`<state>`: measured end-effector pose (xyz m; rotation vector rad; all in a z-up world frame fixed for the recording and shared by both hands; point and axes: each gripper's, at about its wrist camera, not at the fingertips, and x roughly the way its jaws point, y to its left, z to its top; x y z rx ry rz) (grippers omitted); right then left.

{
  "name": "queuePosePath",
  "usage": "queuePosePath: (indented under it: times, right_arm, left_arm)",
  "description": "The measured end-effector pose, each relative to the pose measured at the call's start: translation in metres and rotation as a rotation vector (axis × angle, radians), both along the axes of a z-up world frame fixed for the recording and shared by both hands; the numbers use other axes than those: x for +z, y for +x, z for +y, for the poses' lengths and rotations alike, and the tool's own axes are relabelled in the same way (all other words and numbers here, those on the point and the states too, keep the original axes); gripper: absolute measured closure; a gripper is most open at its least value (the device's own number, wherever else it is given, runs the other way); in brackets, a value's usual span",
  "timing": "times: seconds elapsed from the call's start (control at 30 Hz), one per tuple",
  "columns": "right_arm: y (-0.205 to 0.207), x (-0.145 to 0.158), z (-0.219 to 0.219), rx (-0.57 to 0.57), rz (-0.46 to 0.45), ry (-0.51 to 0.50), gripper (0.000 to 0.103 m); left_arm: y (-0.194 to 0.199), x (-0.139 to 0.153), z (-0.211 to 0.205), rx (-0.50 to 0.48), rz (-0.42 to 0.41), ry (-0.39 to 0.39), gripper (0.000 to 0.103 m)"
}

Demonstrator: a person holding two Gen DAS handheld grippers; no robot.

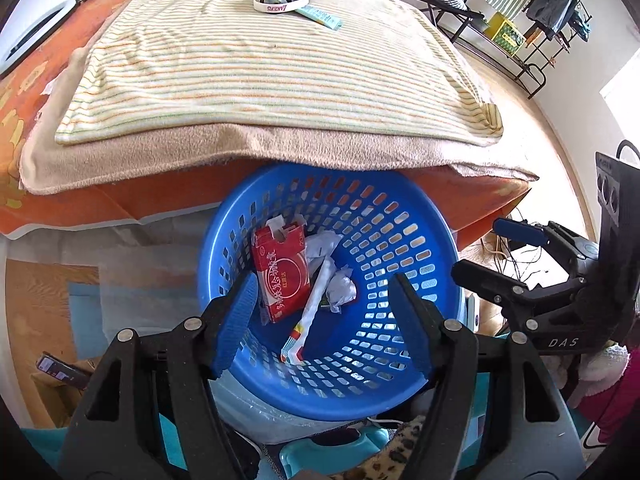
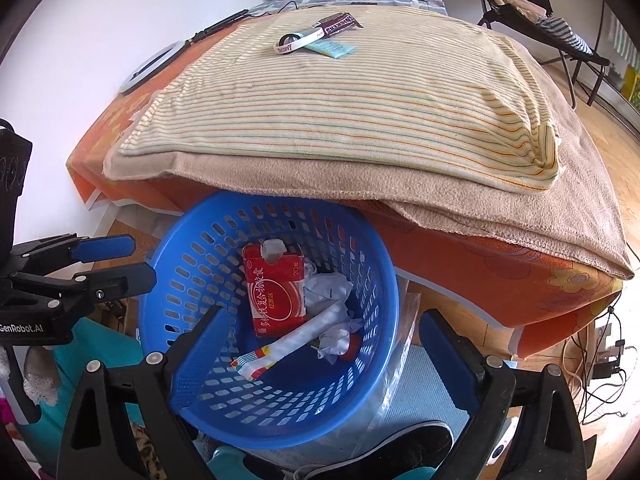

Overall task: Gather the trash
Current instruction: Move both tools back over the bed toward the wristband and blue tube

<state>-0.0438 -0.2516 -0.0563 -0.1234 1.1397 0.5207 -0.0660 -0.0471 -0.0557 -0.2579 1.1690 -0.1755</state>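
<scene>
Striped blanket (image 1: 256, 76) covers the bed; wristband (image 1: 280, 2) on top. Basket (image 1: 400, 248) below. Left gripper (image 1: 324, 320) and right gripper (image 2: 320, 356) both wide, empty.

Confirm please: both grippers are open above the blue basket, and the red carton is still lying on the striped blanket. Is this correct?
Not quite. The red carton lies inside the blue basket, beside crumpled paper, as the left wrist view shows. The rest holds: the left gripper and right gripper are open above the basket. The striped blanket carries a wristband and wrappers.

Both wrist views look steeply down, close above the blue basket (image 1: 400, 240) (image 2: 360, 248) at lower centre, facing the bed (image 1: 256, 64) (image 2: 360, 96) filling the upper frame; each sees the other's gripper at its edge.
</scene>
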Motion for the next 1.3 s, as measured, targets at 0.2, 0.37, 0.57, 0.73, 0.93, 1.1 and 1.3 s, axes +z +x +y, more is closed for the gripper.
queuePosePath:
  times: [0.2, 0.37, 0.57, 0.73, 0.93, 1.1, 1.3]
  right_arm:
    - [0.012, 0.015, -0.003, -0.026, -0.021, 0.038, 0.006]
    - [0.031, 0.035, -0.001, -0.038, -0.084, 0.065, 0.006]
    - [0.065, 0.056, 0.011, -0.015, -0.193, 0.063, 0.006]
    - [0.102, 0.065, 0.018, -0.014, -0.231, 0.077, 0.006]
    - [0.144, 0.068, 0.029, 0.000, -0.255, 0.049, 0.006]
    - [0.169, 0.061, 0.035, 0.023, -0.220, 0.056, 0.007]
    - [0.191, 0.048, 0.042, 0.048, -0.163, 0.055, 0.011]
  left_arm:
    - [0.031, 0.026, 0.009, 0.006, -0.067, 0.026, 0.033]
    - [0.064, 0.051, 0.018, 0.009, -0.138, 0.047, 0.033]
    - [0.110, 0.073, 0.031, 0.027, -0.211, 0.065, 0.033]
    - [0.143, 0.075, 0.036, 0.028, -0.232, 0.071, 0.033]
    - [0.180, 0.063, 0.034, -0.002, -0.218, 0.105, 0.034]
    - [0.205, 0.053, 0.037, -0.008, -0.209, 0.129, 0.034]
    - [0.231, 0.035, 0.027, -0.045, -0.181, 0.199, 0.042]
